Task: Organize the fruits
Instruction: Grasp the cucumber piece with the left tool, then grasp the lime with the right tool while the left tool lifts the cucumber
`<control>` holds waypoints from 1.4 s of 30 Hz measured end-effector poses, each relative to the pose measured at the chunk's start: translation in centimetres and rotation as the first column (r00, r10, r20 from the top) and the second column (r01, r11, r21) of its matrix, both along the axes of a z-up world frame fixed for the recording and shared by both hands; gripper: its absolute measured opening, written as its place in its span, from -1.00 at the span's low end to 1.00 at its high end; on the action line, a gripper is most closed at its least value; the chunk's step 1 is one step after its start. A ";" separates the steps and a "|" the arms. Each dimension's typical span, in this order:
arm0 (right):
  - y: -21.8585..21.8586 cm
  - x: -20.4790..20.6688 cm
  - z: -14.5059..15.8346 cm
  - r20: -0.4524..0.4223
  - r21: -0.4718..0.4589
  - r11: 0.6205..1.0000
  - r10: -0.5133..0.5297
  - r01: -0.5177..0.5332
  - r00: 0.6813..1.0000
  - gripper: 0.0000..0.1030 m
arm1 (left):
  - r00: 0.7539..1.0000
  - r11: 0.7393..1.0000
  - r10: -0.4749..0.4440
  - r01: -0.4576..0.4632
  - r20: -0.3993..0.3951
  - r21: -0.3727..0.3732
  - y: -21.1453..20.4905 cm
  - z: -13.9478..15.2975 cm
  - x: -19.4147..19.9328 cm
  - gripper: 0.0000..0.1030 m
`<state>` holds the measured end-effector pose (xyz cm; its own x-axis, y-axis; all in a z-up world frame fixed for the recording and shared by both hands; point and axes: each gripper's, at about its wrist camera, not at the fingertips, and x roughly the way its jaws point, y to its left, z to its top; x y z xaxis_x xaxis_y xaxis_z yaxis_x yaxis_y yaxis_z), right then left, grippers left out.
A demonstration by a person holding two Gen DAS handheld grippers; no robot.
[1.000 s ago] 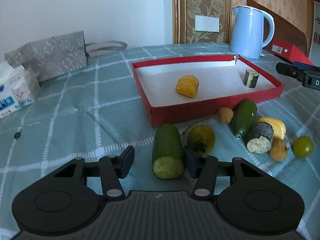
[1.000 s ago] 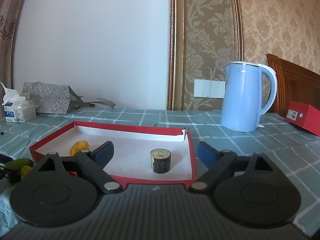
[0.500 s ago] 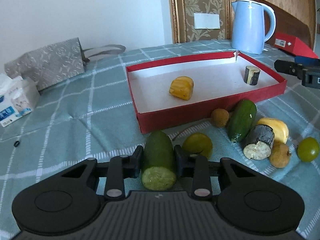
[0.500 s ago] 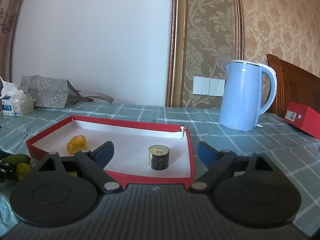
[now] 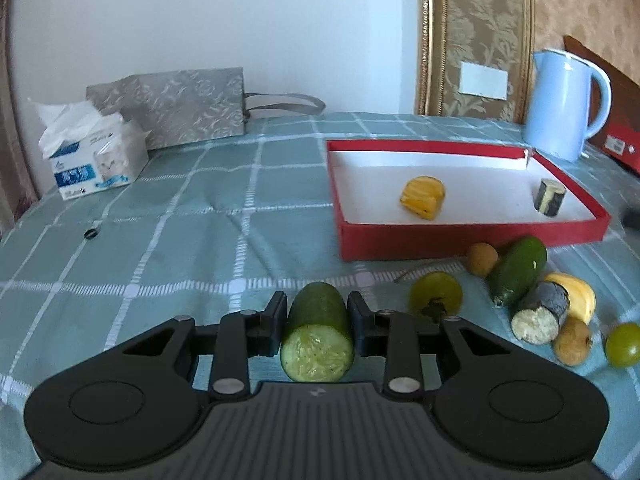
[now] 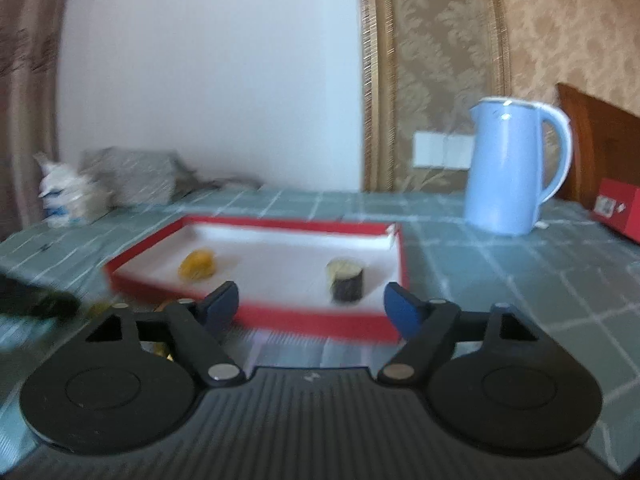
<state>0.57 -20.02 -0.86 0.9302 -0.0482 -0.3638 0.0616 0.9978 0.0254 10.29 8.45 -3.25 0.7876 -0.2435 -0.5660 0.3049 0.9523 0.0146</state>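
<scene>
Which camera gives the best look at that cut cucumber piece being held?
The left wrist view. There the cucumber piece sits close up between the fingers of the left gripper, which is shut on it, pale cut face towards the camera. The right wrist view is blurred and aimed at the red tray; the cucumber cannot be made out there.

The right gripper (image 6: 311, 304) hangs just before the near wall of a red tray (image 6: 320, 322), its jaws apart with nothing between them; they have just been closing. Inside the white-floored tray lie a yellow fruit piece (image 6: 197, 265) toward the left and a dark-skinned cut chunk (image 6: 346, 280) toward the right, well apart. Behind on the checked green surface (image 6: 500, 268) stands a light blue kettle (image 6: 508, 168), a red box (image 6: 618, 208) at far right, and blurred tissues (image 6: 64, 196) at left.
</scene>
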 end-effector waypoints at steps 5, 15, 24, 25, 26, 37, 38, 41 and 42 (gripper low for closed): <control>1.6 -4.0 0.1 -0.026 -0.052 0.994 0.092 -0.093 0.995 0.42 | 1.000 1.000 -0.011 0.011 0.006 0.002 -0.1 0.0 -0.2 -0.38; 4.1 -4.0 -1.6 -0.124 -0.039 0.980 0.190 -0.196 0.974 -0.02 | 1.000 1.000 -0.008 0.008 0.005 -0.030 0.4 0.2 -0.2 -0.38; 4.6 -2.8 -2.9 -0.188 -0.009 0.978 0.203 -0.208 0.961 -0.24 | 1.000 0.999 -0.022 0.022 0.009 -0.031 0.4 0.2 -0.3 -0.38; 4.4 -2.7 -2.9 -0.193 0.005 0.978 0.207 -0.210 0.959 -0.30 | 1.000 0.999 -0.023 0.023 0.009 -0.031 0.4 0.2 -0.3 -0.38; 4.3 -2.5 -3.0 -0.203 0.017 0.977 0.209 -0.210 0.957 -0.37 | 1.000 0.999 -0.024 0.024 0.009 -0.032 0.3 0.2 -0.4 -0.38; 1.7 -1.8 -2.1 -0.169 0.080 0.990 0.129 -0.117 0.977 -0.37 | 0.999 0.998 -0.020 0.021 0.025 -0.055 0.7 0.6 -0.5 -0.38; 1.2 -1.4 -1.7 -0.156 0.081 0.992 0.107 -0.096 0.982 -0.37 | 0.999 0.998 -0.018 0.020 0.031 -0.058 0.7 0.8 -0.6 -0.38; -0.1 0.0 -0.9 -0.122 0.057 0.998 0.045 -0.038 0.991 -0.37 | 0.999 0.997 -0.012 0.015 0.045 -0.075 0.9 1.3 -0.8 -0.39; -0.4 0.5 -0.8 -0.116 0.052 0.998 0.031 -0.025 0.993 -0.37 | 0.999 0.996 -0.013 0.017 0.046 -0.086 1.0 1.6 -0.8 -0.40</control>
